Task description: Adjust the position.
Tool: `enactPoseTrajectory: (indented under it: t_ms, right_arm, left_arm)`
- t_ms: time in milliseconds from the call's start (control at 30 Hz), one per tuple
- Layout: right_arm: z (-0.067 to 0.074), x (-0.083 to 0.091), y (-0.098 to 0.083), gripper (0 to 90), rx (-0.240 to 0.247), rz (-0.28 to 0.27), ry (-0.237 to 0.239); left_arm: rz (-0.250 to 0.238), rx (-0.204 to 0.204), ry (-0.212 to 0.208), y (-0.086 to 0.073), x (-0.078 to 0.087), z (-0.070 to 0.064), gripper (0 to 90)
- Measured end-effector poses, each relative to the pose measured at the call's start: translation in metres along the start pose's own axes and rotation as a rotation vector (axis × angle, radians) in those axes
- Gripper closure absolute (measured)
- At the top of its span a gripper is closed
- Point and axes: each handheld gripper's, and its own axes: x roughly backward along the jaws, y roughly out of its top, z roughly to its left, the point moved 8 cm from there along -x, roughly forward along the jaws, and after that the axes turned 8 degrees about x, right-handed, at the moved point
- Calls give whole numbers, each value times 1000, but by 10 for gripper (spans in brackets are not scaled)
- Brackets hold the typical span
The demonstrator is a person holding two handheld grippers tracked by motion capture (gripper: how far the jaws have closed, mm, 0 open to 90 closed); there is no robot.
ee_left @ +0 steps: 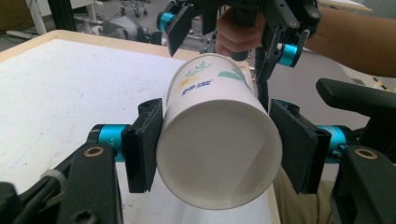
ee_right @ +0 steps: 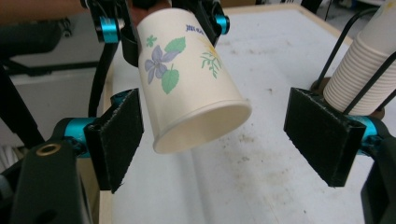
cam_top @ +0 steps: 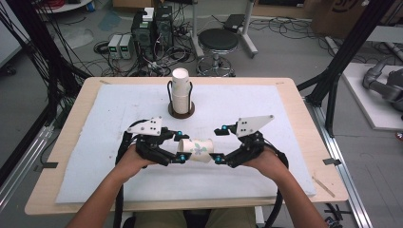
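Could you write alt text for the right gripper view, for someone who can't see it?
A flowered paper cup hangs on its side above a white mat, clamped at its far end by the left gripper. The right gripper is open, a black pad on each side of the cup's near end without touching it. A cup stack stands in a wire holder at right.

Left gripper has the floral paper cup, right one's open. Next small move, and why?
Probably draw the right gripper clear of the floral white paper cup. Its jaws stand wide with gaps on both sides of the cup, while the left gripper clamps the cup, so the cup is already handed over.
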Motion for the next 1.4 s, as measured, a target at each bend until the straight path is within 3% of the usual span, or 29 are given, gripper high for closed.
enactPoseTrajectory:
  t_ms: [233, 500, 800, 1033, 1200, 1300, 1400]
  right_arm:
    - [7, 0, -6, 203, -38, -101, -1]
    - [13, -8, -19, 203, -69, -158, 13]
    - [19, -17, -23, 203, -88, -162, 70]
    - [22, -20, -20, 205, -72, -181, 105]
    - [25, -22, -20, 225, -80, -187, 152]
    - [25, -22, -19, 268, -72, -208, 162]
    - [24, -20, -17, 276, -100, -249, 184]
  left_arm:
    - [-31, -1, 3, -3, 3, 0, 373]
    - [-51, -11, -12, -7, 4, -2, 374]
    - [-72, -31, -50, -6, 6, -8, 374]
    - [-80, -41, -79, -6, 5, -12, 374]
    - [-89, -50, -109, -4, 2, -15, 374]
    - [-97, -56, -120, -4, 1, -16, 373]
    - [-111, -49, -126, -3, 2, -16, 373]
